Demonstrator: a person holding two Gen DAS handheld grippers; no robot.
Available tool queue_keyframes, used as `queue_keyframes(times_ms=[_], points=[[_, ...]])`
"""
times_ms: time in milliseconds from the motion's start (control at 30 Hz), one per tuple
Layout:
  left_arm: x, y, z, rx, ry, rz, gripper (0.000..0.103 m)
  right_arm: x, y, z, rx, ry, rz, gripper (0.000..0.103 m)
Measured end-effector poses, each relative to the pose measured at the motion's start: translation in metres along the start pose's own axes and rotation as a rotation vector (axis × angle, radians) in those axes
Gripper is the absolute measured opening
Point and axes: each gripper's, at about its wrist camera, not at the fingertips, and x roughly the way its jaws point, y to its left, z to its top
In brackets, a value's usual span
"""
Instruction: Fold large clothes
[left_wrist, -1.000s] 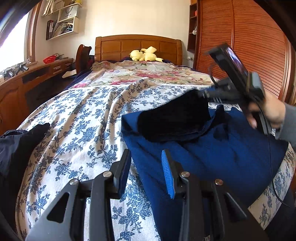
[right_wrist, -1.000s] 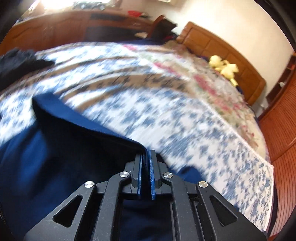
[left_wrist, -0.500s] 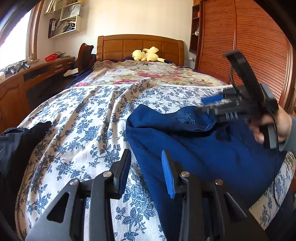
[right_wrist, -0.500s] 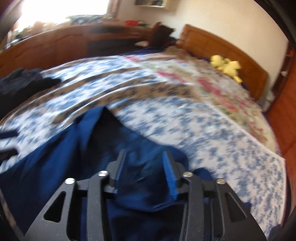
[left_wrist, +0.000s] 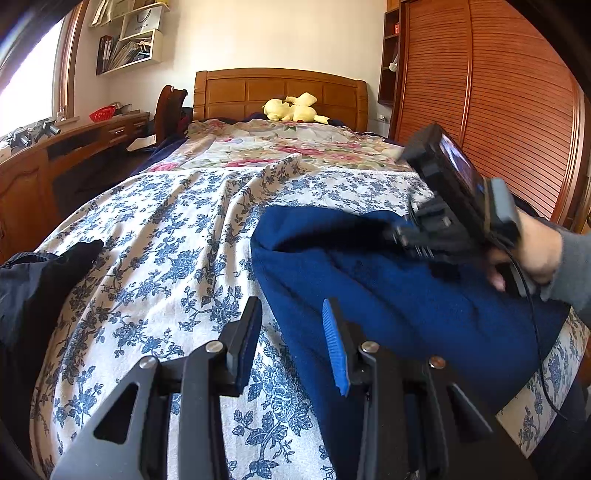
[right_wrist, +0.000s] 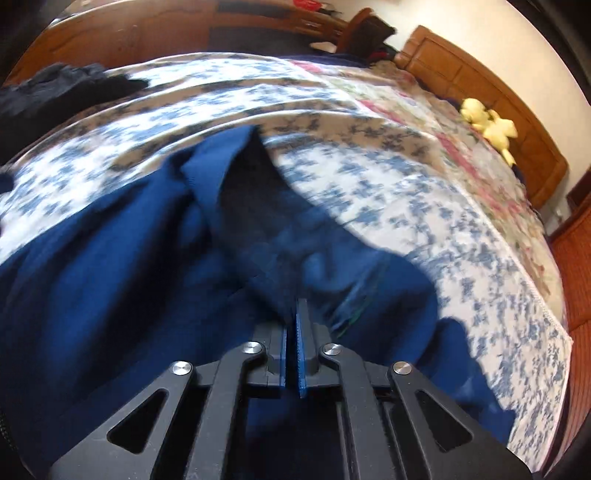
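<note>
Blue garment (left_wrist: 388, 295) lies bunched on the bed (left_wrist: 166, 229), only partly folded; the right tool (right_wrist: 291, 332) is clamped on its fabric, the left tool (left_wrist: 291, 332) apart beside its edge.

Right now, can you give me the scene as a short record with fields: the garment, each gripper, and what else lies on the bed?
garment: blue garment, bunched on the floral bedspread
left gripper: open, empty, at the garment's near edge
right gripper: shut on a fold of the blue garment
other clothing: dark garment at the bed's left edge
near headboard: yellow plush toy
</note>
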Motion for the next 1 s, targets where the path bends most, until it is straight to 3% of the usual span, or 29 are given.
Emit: queue_keyframes(times_ms=[233,367,500,633,800,1000], points=[[0.001,0.004,-0.001,-0.005,0.004,-0.003,0.033,0.001,-0.032,0.038,0.054,-0.111,-0.079,0.000],[0.002,0.003,0.000,-0.009,0.000,-0.014,0.033,0.013,-0.039,0.051,0.070,-0.104,-0.114,0.000],[0.000,-0.005,0.004,0.004,-0.013,-0.036,0.033,0.010,-0.060,0.048,0.185,-0.087,-0.125,0.005],[-0.004,-0.015,0.008,0.014,-0.031,-0.058,0.033,-0.018,-0.082,0.022,0.197,-0.118,-0.128,0.035],[-0.004,-0.039,0.014,0.040,-0.045,-0.102,0.033,-0.051,-0.131,-0.032,0.259,-0.082,-0.203,0.038],[0.008,-0.073,0.019,0.082,-0.030,-0.163,0.034,-0.061,-0.190,-0.099,0.372,0.013,-0.284,0.038]])
